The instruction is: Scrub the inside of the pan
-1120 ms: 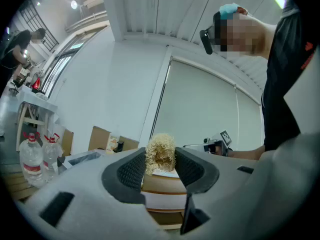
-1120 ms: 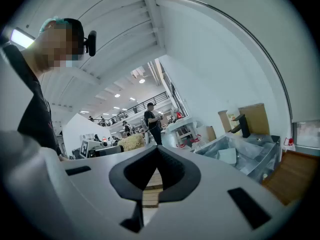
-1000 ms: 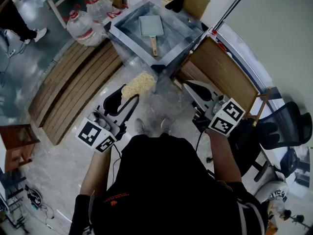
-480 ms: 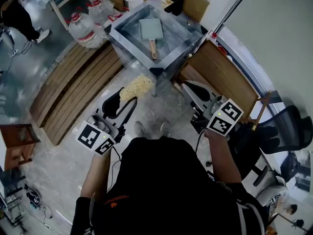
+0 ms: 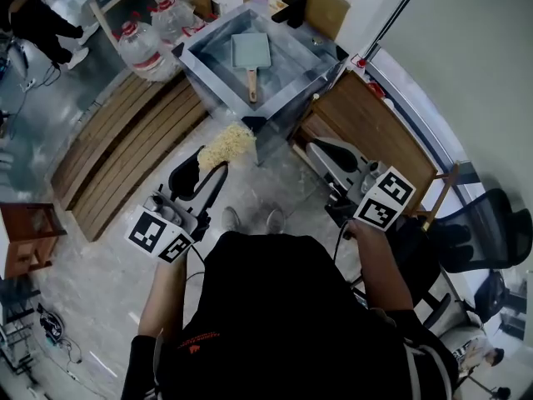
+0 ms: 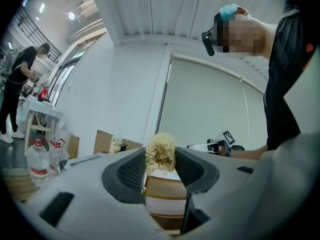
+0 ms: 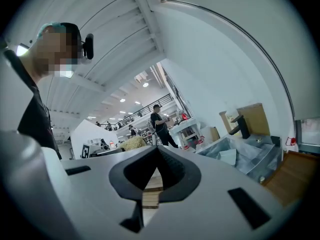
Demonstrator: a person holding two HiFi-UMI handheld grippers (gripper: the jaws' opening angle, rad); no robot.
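A square grey pan (image 5: 251, 49) with a wooden handle lies inside the metal sink (image 5: 206, 38), far ahead of both grippers; in the right gripper view the pan (image 7: 228, 156) shows at the right. My left gripper (image 5: 210, 162) is shut on a pale yellow fibrous scrubber (image 5: 226, 144), held well short of the sink. The scrubber (image 6: 160, 154) is pinched between the left gripper's (image 6: 160, 159) dark pads. My right gripper (image 5: 314, 147) hangs to the right, level with the left one. The right gripper's (image 7: 157, 150) jaws meet at the tips with nothing between them.
Large water jugs (image 5: 137, 40) stand left of the sink. Slatted wooden boards (image 5: 125, 140) lie on the floor at the left, and a wooden panel (image 5: 375, 123) sits at the right. An office chair (image 5: 491, 215) is at the far right. A person (image 5: 33, 15) stands at the top left.
The sink and pan have drifted slightly left in the head view. Both grippers keep the same hold and pose.
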